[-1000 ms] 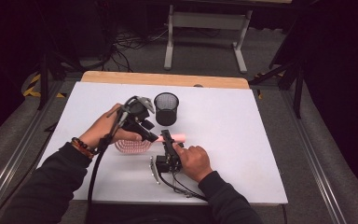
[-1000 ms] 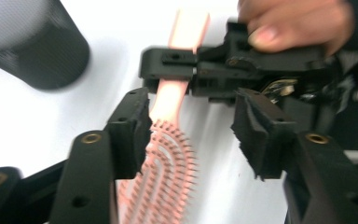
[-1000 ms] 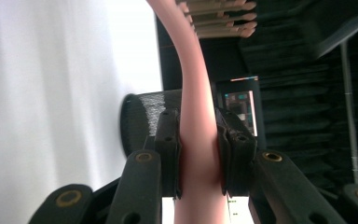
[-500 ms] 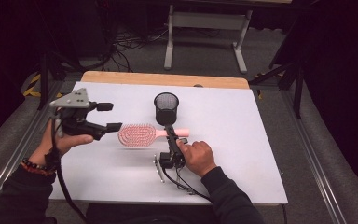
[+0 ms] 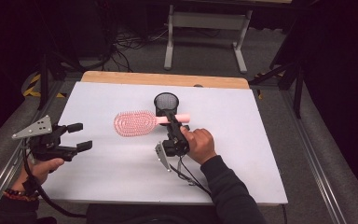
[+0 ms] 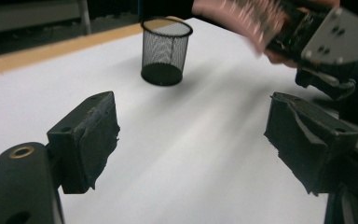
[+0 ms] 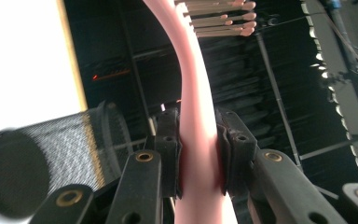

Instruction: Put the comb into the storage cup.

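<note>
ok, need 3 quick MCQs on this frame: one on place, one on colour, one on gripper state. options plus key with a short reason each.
1. Where is the mesh cup?
A. upright on the white table, just behind the right gripper
B. on the floor
C. in the left gripper

2. What colour is the hairbrush?
A. blue
B. pink
C. green

3. How do the grippers stand?
A. both open
B. left shut on the hairbrush, right open
C. right shut on the hairbrush handle, left open and empty

Key: 1 A, the high view shows it standing there. 2 B, head and handle are pink. 3 C, the right gripper view shows the jaws clamped on the handle; the left gripper view shows the jaws spread.
</note>
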